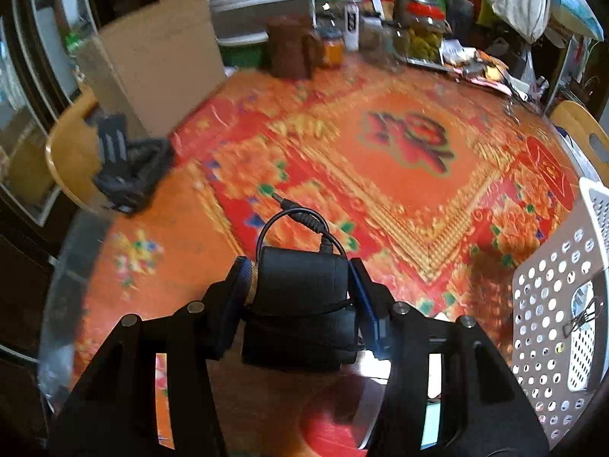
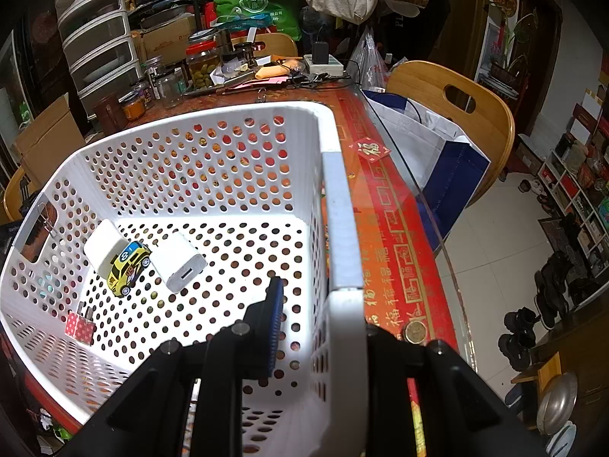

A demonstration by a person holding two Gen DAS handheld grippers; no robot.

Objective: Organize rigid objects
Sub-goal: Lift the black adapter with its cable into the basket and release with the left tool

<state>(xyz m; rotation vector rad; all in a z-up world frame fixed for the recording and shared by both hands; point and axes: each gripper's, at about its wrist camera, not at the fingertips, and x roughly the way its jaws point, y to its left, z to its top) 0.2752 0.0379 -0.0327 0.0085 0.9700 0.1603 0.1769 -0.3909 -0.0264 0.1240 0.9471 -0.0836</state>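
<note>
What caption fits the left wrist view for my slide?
Left gripper shut on a black adapter with cable, above the red tablecloth; white basket at right.

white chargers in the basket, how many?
2. One charger leans by the left wall, partly behind the toy car; the other lies just right of the car. The claw could hide more near the basket front.

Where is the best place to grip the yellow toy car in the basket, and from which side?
Grip the yellow toy car across its two long flanks, coming from above. It lies flat on the white basket floor, wedged between two white chargers, so only the top is free.
</note>
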